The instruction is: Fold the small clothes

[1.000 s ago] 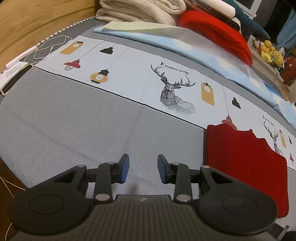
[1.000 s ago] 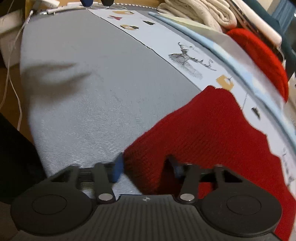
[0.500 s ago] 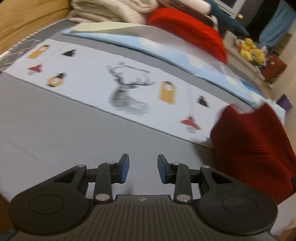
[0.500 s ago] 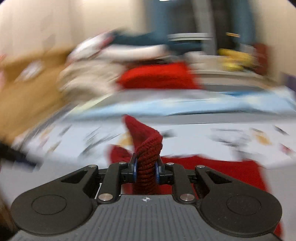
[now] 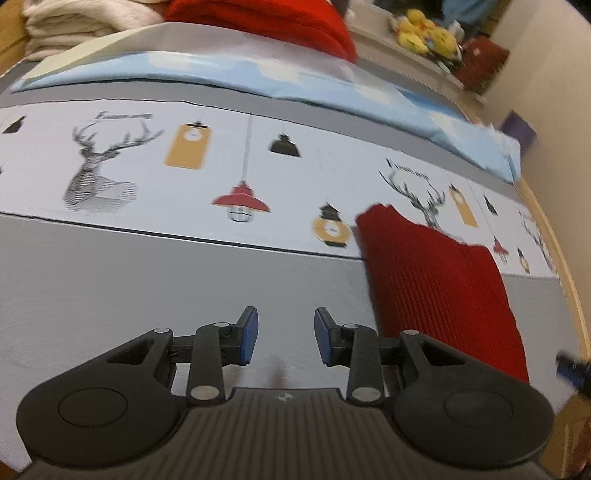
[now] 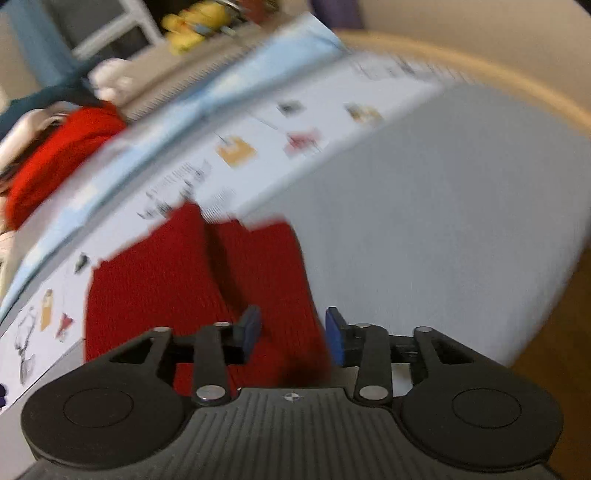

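Note:
A red knit garment (image 5: 436, 288) lies folded on the grey bed sheet (image 5: 110, 295), to the right of my left gripper (image 5: 286, 341). That gripper hovers over bare sheet, open, with nothing between its blue pads. In the blurred right wrist view the same garment (image 6: 177, 280) lies flat, with a crease running down its middle. My right gripper (image 6: 293, 332) hangs just above the garment's near edge. Its jaws are opening. The red cloth shows in the gap between them, and the pads do not press on it.
A pale printed strip with deer and lamps (image 5: 184, 177) crosses the bed behind the garment. Beyond it lie a light blue quilt (image 5: 258, 74), a red blanket (image 5: 266, 18) and cream bedding (image 5: 85, 22). A wooden bed rim (image 5: 554, 240) curves along the right.
My left gripper slid right along the bed, still open. My right gripper pinched a fold of the red garment, swung it over, rolled and released it; the garment now lies narrower.

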Demonstrator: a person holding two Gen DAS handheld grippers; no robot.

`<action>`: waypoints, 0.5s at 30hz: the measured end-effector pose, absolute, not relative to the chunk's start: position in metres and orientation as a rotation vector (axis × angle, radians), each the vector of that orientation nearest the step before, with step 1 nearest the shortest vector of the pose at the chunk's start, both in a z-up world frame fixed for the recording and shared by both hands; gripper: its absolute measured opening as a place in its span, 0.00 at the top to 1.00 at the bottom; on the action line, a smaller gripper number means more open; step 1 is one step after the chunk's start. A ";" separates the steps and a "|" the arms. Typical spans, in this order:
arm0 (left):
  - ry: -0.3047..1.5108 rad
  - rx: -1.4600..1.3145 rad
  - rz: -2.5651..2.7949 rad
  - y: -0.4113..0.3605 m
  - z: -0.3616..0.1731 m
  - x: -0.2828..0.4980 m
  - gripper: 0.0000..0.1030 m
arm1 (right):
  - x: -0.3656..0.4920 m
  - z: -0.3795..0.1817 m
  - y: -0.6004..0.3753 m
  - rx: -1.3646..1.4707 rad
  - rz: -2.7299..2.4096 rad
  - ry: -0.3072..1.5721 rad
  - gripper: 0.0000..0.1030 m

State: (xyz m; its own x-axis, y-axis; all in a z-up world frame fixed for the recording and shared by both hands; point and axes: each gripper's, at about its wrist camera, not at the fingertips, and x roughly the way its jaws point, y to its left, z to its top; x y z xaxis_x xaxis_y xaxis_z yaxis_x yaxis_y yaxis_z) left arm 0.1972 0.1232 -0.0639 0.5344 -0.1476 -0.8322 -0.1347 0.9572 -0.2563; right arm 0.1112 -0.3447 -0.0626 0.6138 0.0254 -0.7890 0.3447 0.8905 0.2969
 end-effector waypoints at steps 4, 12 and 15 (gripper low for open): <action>1.042 -0.282 -0.057 0.107 -0.073 0.202 0.63 | 0.150 -0.060 -0.343 0.437 0.006 0.899 0.36; 1.017 -0.386 -0.375 0.043 -0.084 0.210 0.58 | 0.187 -0.103 -0.314 0.371 0.149 1.021 0.83; 1.018 -0.357 -0.496 0.003 -0.092 0.212 0.58 | 0.168 -0.058 -0.314 0.335 0.288 0.720 0.86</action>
